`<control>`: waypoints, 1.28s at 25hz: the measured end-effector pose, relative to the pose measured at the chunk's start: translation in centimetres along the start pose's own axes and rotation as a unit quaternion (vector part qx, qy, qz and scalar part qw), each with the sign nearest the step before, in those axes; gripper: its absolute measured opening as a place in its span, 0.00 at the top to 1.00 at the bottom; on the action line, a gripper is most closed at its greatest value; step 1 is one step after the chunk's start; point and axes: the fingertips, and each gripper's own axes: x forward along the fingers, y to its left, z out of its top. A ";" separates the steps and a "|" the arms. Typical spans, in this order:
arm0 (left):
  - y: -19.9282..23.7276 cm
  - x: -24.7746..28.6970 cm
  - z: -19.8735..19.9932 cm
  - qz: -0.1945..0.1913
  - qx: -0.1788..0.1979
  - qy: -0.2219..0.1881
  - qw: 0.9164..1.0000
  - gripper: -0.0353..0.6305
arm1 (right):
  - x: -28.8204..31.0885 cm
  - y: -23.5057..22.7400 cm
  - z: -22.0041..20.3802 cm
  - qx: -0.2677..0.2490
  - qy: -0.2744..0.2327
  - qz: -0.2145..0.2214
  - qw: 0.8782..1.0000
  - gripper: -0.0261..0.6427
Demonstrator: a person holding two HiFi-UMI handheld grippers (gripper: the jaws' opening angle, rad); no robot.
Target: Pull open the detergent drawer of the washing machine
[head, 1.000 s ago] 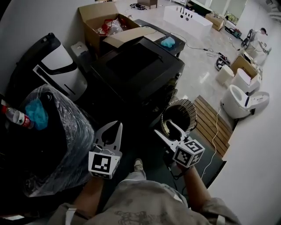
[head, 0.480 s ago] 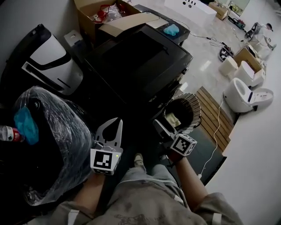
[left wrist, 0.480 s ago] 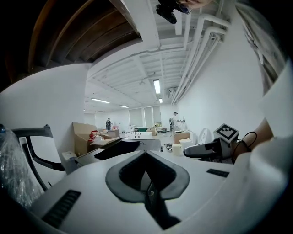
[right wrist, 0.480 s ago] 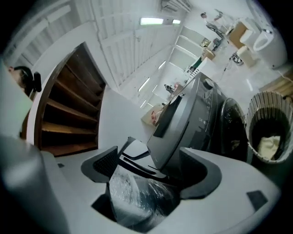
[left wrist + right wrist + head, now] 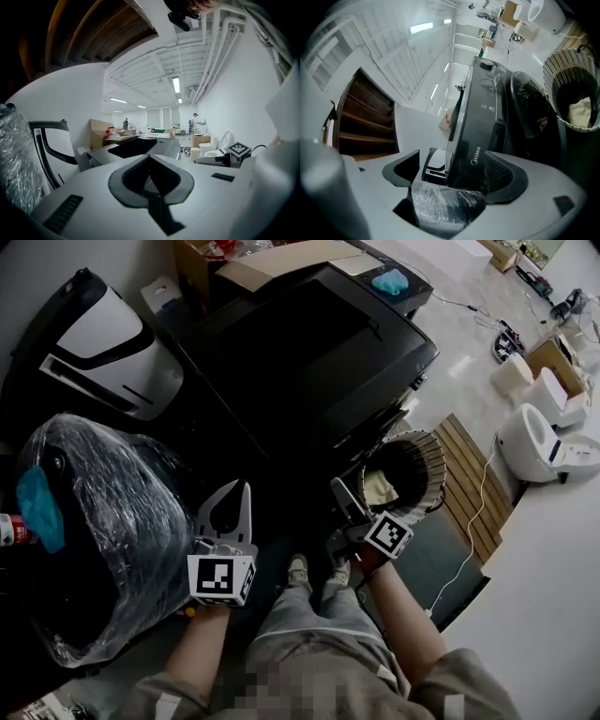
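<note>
Left of the glossy black washing machine (image 5: 309, 362), black plastic-wrapped bundle (image 5: 103, 512); right of it, round wicker basket (image 5: 433, 451) holding pale cloth (image 5: 380, 488). Short of the machine's front, drawer not made out: left gripper (image 5: 244, 489) pinched together, empty; right gripper (image 5: 339, 493) spreading wide, nothing between.

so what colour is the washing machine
Black; the washing machine shows best in the head view.

The pale floor (image 5: 455, 352) bears the black washing machine (image 5: 309, 362), a wicker basket (image 5: 435, 461) beside it, and a plastic-wrapped bundle (image 5: 103, 512).
</note>
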 end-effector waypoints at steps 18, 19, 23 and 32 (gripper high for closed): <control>-1.8 2.4 -7.5 0.011 -0.010 0.038 0.999 0.92 | 6.0 -6.6 0.1 0.075 0.019 0.044 0.996 0.31; -1.7 2.5 -7.7 0.012 -0.010 0.039 0.999 0.92 | 6.3 -6.4 0.0 0.078 0.018 0.052 0.995 0.31; -1.5 2.6 -8.5 0.014 -0.011 0.045 0.999 0.92 | 7.4 -6.5 -0.6 0.080 0.024 0.059 0.995 0.30; -1.0 2.5 -8.9 0.014 -0.020 0.044 0.999 0.92 | 8.2 -6.0 -0.9 0.101 0.019 0.081 0.991 0.30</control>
